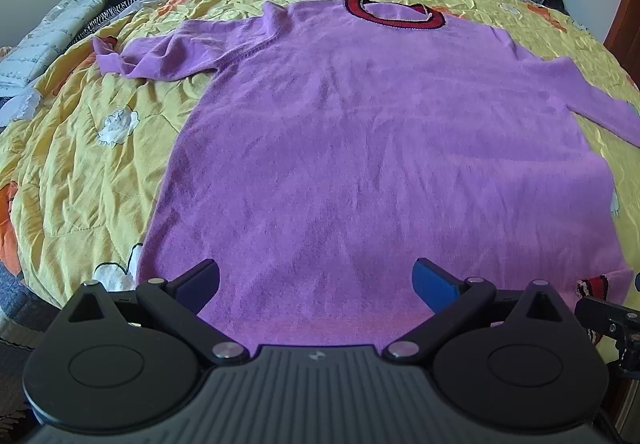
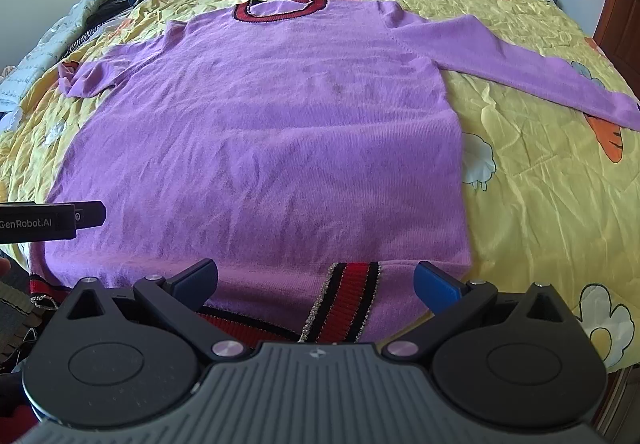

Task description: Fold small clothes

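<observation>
While both grippers' jaws gape, the purple sweater (image 1: pixel 360 148) lies flat on the quilt (image 1: pixel 80 164).

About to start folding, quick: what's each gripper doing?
Left gripper: open, holding nothing, above the purple sweater.
Right gripper: open, holding nothing, over the striped hem.

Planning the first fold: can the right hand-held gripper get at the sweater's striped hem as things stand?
Probably yes. The right hand-held gripper is open, with the striped hem of the purple sweater lying turned up between its fingers, and nothing covers it.
</observation>
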{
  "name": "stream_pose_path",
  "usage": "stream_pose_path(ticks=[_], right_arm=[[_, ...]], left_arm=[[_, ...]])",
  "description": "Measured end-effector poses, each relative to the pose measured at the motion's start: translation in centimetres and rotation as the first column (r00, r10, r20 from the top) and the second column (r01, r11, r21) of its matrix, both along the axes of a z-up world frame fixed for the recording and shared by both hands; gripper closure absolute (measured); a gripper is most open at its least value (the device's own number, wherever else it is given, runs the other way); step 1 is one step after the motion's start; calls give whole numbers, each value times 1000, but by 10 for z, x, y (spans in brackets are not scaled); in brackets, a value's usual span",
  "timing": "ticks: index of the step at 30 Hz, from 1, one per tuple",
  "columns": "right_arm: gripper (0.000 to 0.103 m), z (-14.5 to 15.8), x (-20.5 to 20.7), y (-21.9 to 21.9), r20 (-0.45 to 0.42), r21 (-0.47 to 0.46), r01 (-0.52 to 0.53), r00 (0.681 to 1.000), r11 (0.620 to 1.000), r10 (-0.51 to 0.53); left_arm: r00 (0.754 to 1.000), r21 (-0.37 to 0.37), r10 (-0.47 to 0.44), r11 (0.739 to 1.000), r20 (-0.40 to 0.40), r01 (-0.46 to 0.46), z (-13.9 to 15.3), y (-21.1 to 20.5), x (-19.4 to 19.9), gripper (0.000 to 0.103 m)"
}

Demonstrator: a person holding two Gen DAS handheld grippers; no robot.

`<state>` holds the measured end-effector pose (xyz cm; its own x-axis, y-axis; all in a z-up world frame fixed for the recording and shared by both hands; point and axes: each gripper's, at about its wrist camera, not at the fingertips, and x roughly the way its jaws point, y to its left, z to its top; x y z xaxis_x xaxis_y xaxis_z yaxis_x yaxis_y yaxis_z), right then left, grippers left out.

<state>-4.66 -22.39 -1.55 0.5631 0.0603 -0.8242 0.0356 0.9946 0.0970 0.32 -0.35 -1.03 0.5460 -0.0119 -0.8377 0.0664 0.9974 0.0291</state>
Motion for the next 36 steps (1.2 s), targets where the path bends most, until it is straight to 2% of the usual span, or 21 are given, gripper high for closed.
stream_pose_path(ticks=[19, 26, 36], right_arm=[[0, -5, 4, -5, 14, 5, 7, 1000, 1000, -7], [0, -2, 17, -17, 82, -23, 31, 996, 999, -29], [0, -5, 47, -60, 188, 67, 63, 979, 996, -75]], left_arm=[[1000, 53, -12, 999, 25, 11, -1, -4, 17, 0], [999, 84, -23, 996, 48, 19, -4, -16, 39, 0], [996, 101, -57, 994, 67, 50, -10, -48, 65, 0]])
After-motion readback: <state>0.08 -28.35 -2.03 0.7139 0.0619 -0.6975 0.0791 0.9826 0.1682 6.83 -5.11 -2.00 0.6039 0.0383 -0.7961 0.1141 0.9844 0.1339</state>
